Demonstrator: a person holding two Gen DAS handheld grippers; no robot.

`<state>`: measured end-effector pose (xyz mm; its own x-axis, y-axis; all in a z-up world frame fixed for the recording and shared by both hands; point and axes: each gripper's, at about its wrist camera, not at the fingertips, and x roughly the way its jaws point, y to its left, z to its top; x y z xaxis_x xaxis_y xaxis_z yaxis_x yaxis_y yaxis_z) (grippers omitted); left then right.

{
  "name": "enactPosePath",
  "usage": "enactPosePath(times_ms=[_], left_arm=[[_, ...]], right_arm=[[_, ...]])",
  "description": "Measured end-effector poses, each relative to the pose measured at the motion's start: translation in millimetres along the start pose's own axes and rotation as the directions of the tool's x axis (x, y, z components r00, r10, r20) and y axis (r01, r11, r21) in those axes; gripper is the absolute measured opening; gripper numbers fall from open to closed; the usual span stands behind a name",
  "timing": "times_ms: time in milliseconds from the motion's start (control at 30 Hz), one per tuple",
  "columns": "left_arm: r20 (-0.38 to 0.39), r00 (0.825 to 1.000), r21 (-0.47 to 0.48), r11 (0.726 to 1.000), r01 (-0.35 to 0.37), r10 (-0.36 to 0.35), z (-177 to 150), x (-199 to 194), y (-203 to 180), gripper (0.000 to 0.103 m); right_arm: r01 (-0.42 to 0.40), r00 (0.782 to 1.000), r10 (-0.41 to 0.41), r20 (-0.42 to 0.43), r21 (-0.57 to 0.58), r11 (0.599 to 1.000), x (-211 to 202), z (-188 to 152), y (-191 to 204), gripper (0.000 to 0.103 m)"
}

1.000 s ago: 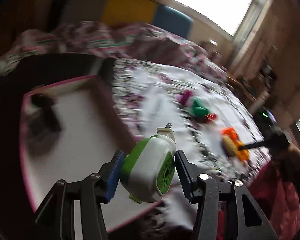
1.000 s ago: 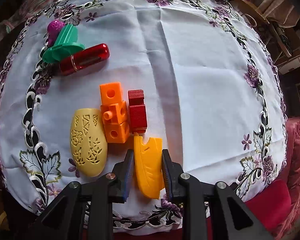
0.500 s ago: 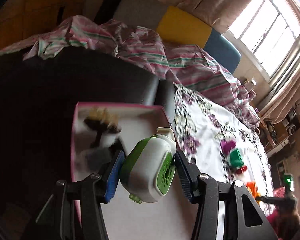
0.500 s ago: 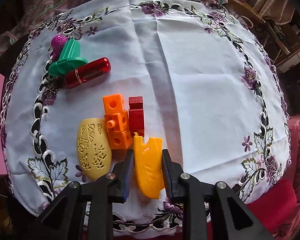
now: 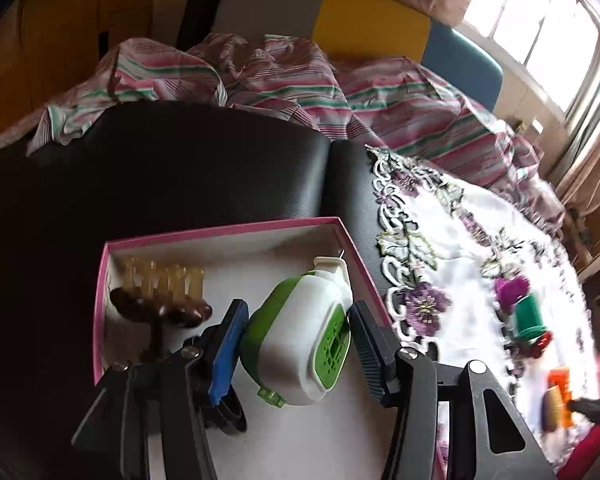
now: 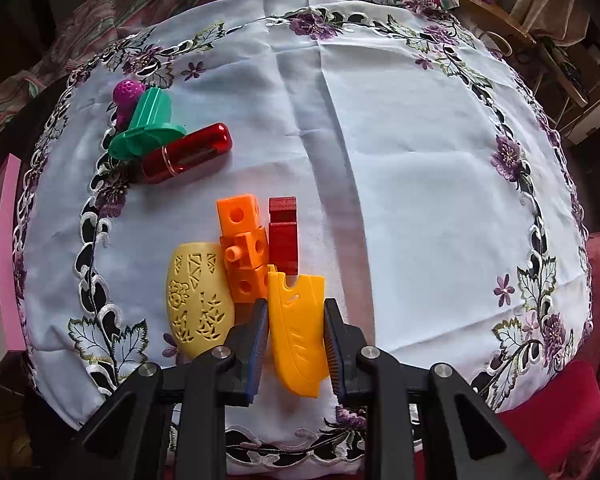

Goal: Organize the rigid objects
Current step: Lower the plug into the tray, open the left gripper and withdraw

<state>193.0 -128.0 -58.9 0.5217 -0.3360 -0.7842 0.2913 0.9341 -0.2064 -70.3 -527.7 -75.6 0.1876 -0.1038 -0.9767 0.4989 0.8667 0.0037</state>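
My left gripper (image 5: pixel 296 320) hangs over the pink-rimmed white box (image 5: pixel 220 232), its jaws closing on a green and white plastic device (image 5: pixel 300 340) gripped between the pads. Over the front of the embroidered cloth (image 6: pixel 420 160), my right gripper (image 6: pixel 296 312) is shut on a flat orange-yellow plastic piece (image 6: pixel 296 332). On the cloth lie a yellow carved oval (image 6: pixel 198 300), orange cubes (image 6: pixel 244 248), a red block (image 6: pixel 283 236), a red capsule (image 6: pixel 188 152), a green cap (image 6: pixel 148 128) and a purple ball-headed piece (image 6: pixel 128 94).
Inside the box are a dark brown wooden piece (image 5: pixel 160 310), a pale yellow toothed piece (image 5: pixel 164 276) and a black ring (image 5: pixel 228 416). The box rests on a black leather seat (image 5: pixel 180 168). Striped bedding (image 5: pixel 280 76) lies behind. The box's pink edge (image 6: pixel 10 248) sits left of the cloth.
The left gripper has swung left from the cloth's edge to over the box, still carrying the green and white device. The right gripper has risen slightly with the orange-yellow piece.
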Motion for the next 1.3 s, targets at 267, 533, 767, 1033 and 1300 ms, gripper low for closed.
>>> enactPosePath(times_ms=[267,533,767,1033,1300], left_arm=[[0.004,1.000,0.026,1.000,-0.007,0.007,-1.8,0.1,-1.8,0.051],[0.087,0.996,0.008,0.999,-0.035,0.034,-19.6,-50.5,2.4,0.061],[0.124,0.990,0.027,0.997,-0.074,0.070,-48.8,-91.0,1.6,0.062],[0.134,0.987,0.058,0.993,-0.102,0.093,-74.8,-113.8,-2.6,0.062],[0.128,0.987,0.063,0.993,-0.102,0.093,-87.8,-123.8,-2.2,0.062]], right_arm=[[0.000,1.000,0.000,0.000,-0.006,1.000,1.5,0.9,1.8,0.026],[-0.001,1.000,0.001,0.014,0.000,1.000,-0.3,2.0,0.4,0.026],[0.003,1.000,-0.003,0.026,0.003,1.000,-3.7,0.7,0.2,0.026],[0.006,0.999,-0.006,0.054,0.003,1.000,-9.5,0.0,-0.9,0.026],[0.011,0.997,-0.010,0.082,-0.003,1.000,-14.1,-0.3,-0.1,0.026]])
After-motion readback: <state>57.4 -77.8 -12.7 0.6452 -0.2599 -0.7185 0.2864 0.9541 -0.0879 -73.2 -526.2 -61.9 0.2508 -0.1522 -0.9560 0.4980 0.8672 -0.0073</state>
